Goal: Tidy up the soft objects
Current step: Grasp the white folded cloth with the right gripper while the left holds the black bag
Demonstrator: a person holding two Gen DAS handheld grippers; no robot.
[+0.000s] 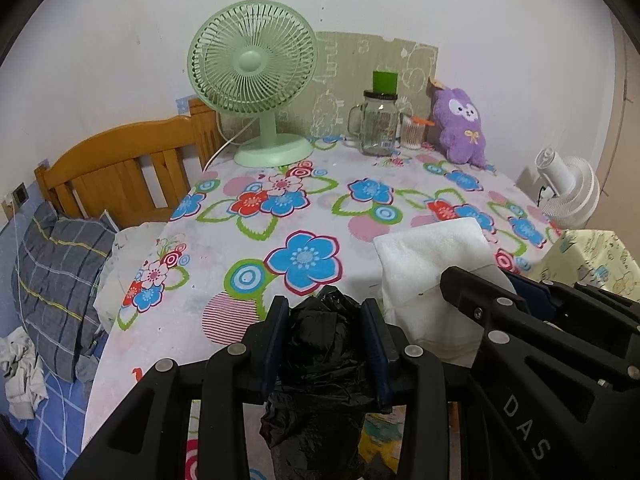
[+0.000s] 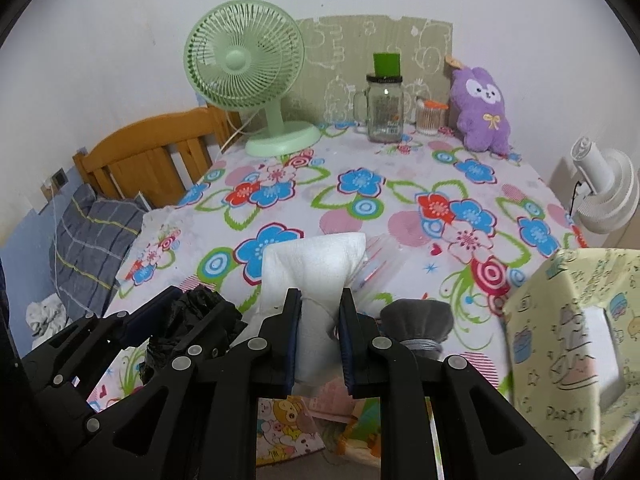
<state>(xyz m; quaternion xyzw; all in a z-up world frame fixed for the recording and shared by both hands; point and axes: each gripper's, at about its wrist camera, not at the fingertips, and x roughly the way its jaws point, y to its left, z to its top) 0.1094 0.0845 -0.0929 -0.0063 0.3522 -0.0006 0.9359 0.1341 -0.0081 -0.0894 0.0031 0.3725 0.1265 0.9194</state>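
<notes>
At the left, beyond the worktop's edge, a bed with one grey checked pillow (image 1: 60, 272) and an orange-brown wooden headboard (image 1: 120, 172) fills the corner. The worktop under a flower-printed cloth (image 1: 320, 200) carries, along the back wall, one pale green desk fan (image 1: 252, 68), one clear glass jar mug with a green cup on its lid (image 1: 380, 120), one small clear tub of cotton swabs (image 1: 412, 132) and one purple plush rabbit toy (image 1: 462, 124), all well apart from the near edge.

The left gripper (image 1: 326, 320) has its jaws clenched on one crumpled black plastic bag (image 1: 324, 360), held above the near edge of the worktop; the bag's long axis runs up and down, its loose end hanging below the jaws. Just to its right, the right gripper (image 2: 320, 312) grasps one folded white paper towel bundle (image 2: 316, 264), jaws pinched tight on its narrow near part. The bundle's long axis runs away from the camera towards the fan, its wider end fanning out over the cloth.

One grey cloth pouch tied with blue-grey thread (image 2: 418, 326) lies just right of the right gripper. Further right stands one yellow cartoon-print box with a side opening (image 2: 568, 340), and behind it one white fan (image 2: 604, 188).
</notes>
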